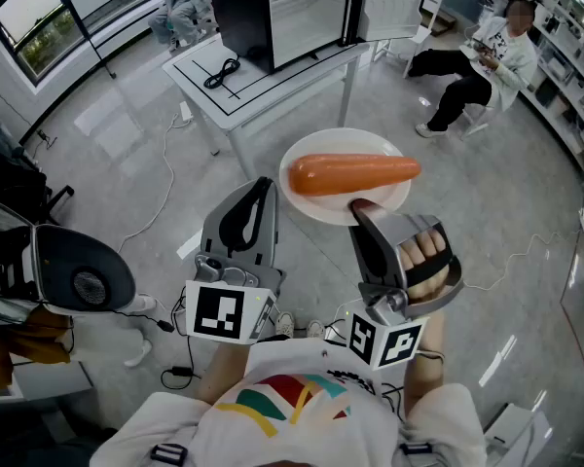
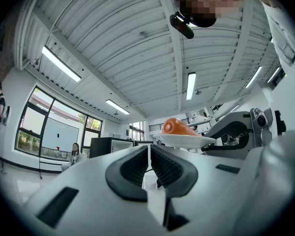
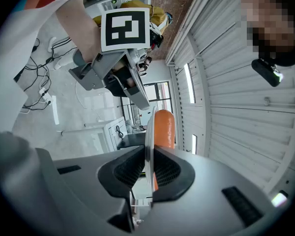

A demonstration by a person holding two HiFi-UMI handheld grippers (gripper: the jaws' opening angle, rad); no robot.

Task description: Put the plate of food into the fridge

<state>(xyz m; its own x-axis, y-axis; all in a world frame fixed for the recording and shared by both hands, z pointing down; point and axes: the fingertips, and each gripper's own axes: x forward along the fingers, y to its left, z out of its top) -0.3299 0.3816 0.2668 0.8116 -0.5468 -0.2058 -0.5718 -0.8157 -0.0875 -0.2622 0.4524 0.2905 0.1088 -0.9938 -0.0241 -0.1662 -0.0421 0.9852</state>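
- Head view, item one: I log the white plate held level in the air, resting on no surface.
- Orange food, carrot-shaped: lies lengthwise across the plate's middle, its thick end toward the plate's left and its tapered end reaching the plate's right rim.
- Right gripper: at the plate's near edge. In the right gripper view I see the rim edge-on between the ribbed pads, so the jaws are pinching the plate.
- Left gripper: just beside the plate on its left, not touching it. In the left gripper view I read the jaws as pressed together but for a thin slit, with nothing between them.
- Fridge: a dark cabinet beyond the plate and well apart from it.
- White table: beyond the plate, with the fridge on top and a coiled black cable lying beside it.
- Seated person: beyond the plate, to its right.
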